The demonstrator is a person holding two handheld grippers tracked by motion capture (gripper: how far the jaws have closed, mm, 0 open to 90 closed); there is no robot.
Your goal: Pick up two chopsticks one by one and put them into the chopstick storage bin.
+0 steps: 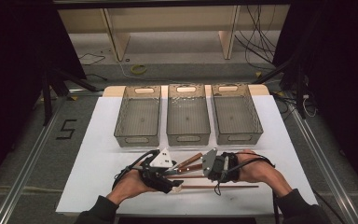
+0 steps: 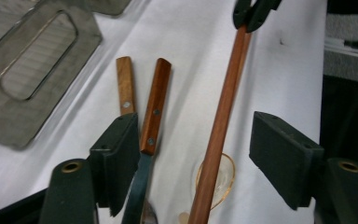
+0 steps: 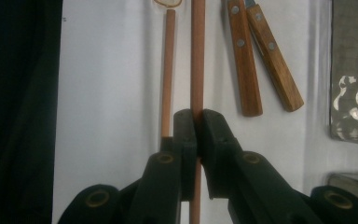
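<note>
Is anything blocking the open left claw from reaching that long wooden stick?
Nothing visible does. The long wooden stick already lies between the left claw's open jaws, and the right claw grips its far end.

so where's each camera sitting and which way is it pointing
High view: above the person's side, looking forward and down at the white table and three grey bins; both forearms, the left gripper and the right gripper show.
Left gripper view: rides the left gripper, looking along its open jaws across the table.
Right gripper view: rides the right gripper, jaws shut on a long wooden stick.
Both gripper views share that stick and two wooden-handled utensils.
</note>
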